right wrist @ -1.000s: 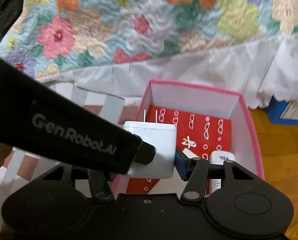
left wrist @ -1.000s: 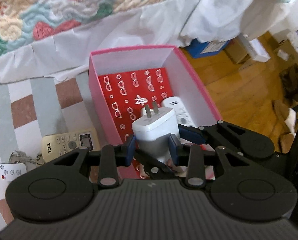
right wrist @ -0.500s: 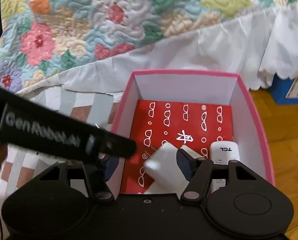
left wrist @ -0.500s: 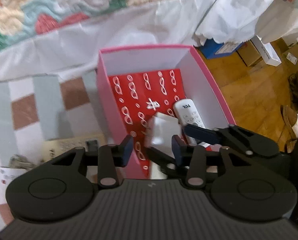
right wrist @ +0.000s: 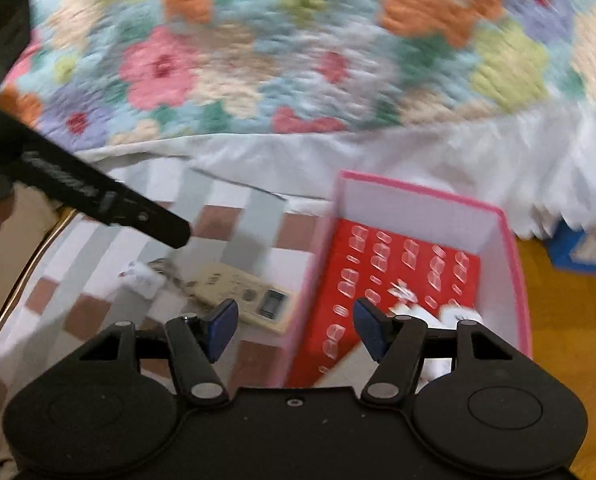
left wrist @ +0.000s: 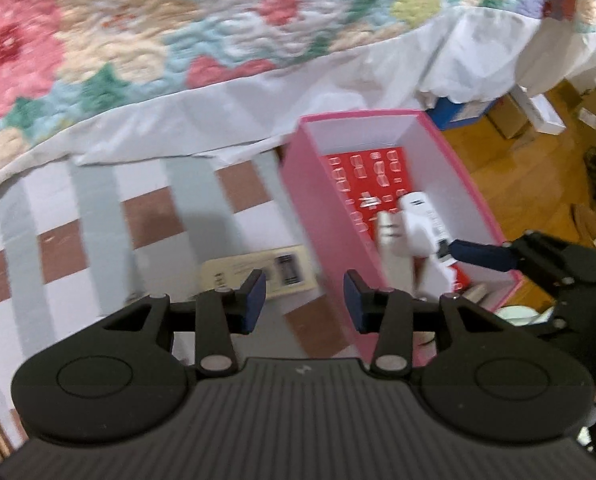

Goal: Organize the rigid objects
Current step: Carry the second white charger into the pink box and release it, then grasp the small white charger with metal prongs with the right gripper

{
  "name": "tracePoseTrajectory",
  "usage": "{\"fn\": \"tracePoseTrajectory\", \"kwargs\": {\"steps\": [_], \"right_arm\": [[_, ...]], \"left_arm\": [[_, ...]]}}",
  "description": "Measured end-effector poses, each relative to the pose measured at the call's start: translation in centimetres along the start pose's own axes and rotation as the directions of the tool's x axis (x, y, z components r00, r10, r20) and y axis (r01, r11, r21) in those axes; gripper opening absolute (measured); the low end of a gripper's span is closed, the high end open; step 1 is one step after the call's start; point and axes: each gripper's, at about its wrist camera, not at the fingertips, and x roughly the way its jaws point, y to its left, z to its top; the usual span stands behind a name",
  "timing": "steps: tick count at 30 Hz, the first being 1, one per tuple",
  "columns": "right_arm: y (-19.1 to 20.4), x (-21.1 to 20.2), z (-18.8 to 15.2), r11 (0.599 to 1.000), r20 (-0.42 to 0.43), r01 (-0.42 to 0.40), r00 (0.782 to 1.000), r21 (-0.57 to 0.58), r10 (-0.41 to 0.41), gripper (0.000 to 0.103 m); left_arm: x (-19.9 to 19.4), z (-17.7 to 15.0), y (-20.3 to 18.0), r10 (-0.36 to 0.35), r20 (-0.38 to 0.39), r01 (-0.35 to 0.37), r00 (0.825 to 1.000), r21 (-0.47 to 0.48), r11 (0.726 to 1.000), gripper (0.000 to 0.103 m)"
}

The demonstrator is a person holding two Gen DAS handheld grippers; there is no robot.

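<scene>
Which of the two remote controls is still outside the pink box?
The beige remote control with the small display, lying on the checked cloth left of the pink box; the white remote control lies inside.

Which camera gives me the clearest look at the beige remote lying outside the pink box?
The right wrist view: the beige remote lies whole beside the pink box, its display visible. In the left wrist view the left hand-held gripper hides its near edge, and it is blurrier.

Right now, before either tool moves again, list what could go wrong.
1. The left tool is open above the pink cardboard box's near wall; dropping lower could tip it.
2. The beige rectangular remote lies close beside that wall, leaving the tool's fingers little room.
3. The white plug adapter and white remote crowd the box's near end, so another item may land on them.
</scene>
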Motion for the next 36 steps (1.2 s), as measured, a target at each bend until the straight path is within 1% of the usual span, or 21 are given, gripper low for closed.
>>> {"fn": "tracePoseTrajectory", "kwargs": {"steps": [3, 5, 9, 11, 13, 15, 18, 21, 24, 27, 29, 32, 33, 34, 35, 36], "right_arm": [[2.5, 0.1, 0.9, 0.996, 0.002, -0.065, 0.998, -0.065, 0.066, 0.069], [4.3, 0.3, 1.5, 0.985, -0.009, -0.117, 0.993, -0.125, 0.117, 0.069], [8.1, 2.1, 2.0, 0.948, -0.063, -0.211, 0.977, -0.238, 0.202, 0.069], [9.5, 3.3, 1.9, 0.935, -0.087, -0.244, 0.97, -0.259, 0.229, 0.069], [10.3, 4.9, 1.6, 0.931, -0.113, -0.271, 0.962, -0.246, 0.25, 0.069], [10.6, 6.8, 0.9, 0.941, -0.141, -0.273, 0.958, -0.199, 0.248, 0.069], [10.8, 9.6, -0.3, 0.955, -0.181, -0.245, 0.96, -0.167, 0.214, 0.069], [10.6, 11.5, -1.8, 0.959, -0.195, -0.25, 0.955, -0.133, 0.222, 0.069], [10.5, 13.4, -2.5, 0.964, -0.196, -0.247, 0.954, -0.092, 0.226, 0.069], [10.7, 14.9, -2.9, 0.965, -0.186, -0.245, 0.956, -0.091, 0.225, 0.069], [11.1, 15.7, -3.2, 0.968, -0.179, -0.23, 0.961, -0.097, 0.21, 0.068], [10.9, 16.9, -3.5, 0.974, -0.166, -0.221, 0.963, -0.051, 0.21, 0.069], [10.8, 17.1, -3.6, 0.974, -0.144, -0.221, 0.966, -0.042, 0.213, 0.069], [10.8, 17.1, -3.6, 0.974, -0.124, -0.221, 0.969, -0.043, 0.214, 0.07], [11.0, 17.4, -3.6, 0.975, -0.117, -0.219, 0.97, -0.047, 0.213, 0.07], [11.2, 17.4, -3.6, 0.976, -0.104, -0.211, 0.973, -0.055, 0.205, 0.068]], "left_arm": [[-0.8, -0.7, 2.6, 0.009, 0.006, -0.008, 1.0, -0.032, 0.999, 0.042], [-1.2, -1.3, 4.4, 0.016, 0.013, -0.015, 1.0, -0.055, 0.998, 0.044], [-1.2, -2.8, 8.0, 0.039, 0.01, -0.038, 0.999, -0.116, 0.992, 0.045], [-0.7, -3.6, 9.5, 0.046, 0.001, -0.045, 0.999, -0.156, 0.987, 0.045], [0.2, -4.7, 11.1, 0.029, -0.019, -0.032, 0.999, -0.204, 0.978, 0.045], [1.2, -5.7, 12.1, 0.015, -0.036, -0.023, 0.999, -0.24, 0.97, 0.045], [2.8, -7.1, 12.8, -0.005, -0.047, -0.007, 0.999, -0.256, 0.967, 0.045], [5.0, -8.1, 13.4, -0.05, -0.043, 0.035, 0.998, -0.292, 0.956, 0.045], [6.8, -8.9, 13.6, -0.049, -0.036, 0.035, 0.998, -0.309, 0.95, 0.045], [8.3, -9.7, 13.8, -0.068, -0.02, 0.059, 0.997, -0.304, 0.951, 0.044], [9.0, -10.0, 13.9, -0.075, -0.012, 0.068, 0.997, -0.302, 0.951, 0.043], [10.0, -10.3, 14.1, -0.072, 0.014, 0.073, 0.997, -0.305, 0.95, 0.043], [10.4, -10.3, 14.2, -0.071, 0.02, 0.073, 0.997, -0.306, 0.949, 0.044], [10.7, -10.4, 14.4, -0.086, 0.033, 0.092, 0.996, -0.318, 0.944, 0.042], [10.8, -10.4, 14.5, -0.101, 0.045, 0.111, 0.994, -0.329, 0.938, 0.038], [11.0, -10.4, 14.6, -0.124, 0.047, 0.133, 0.991, -0.338, 0.932, 0.035]]}}
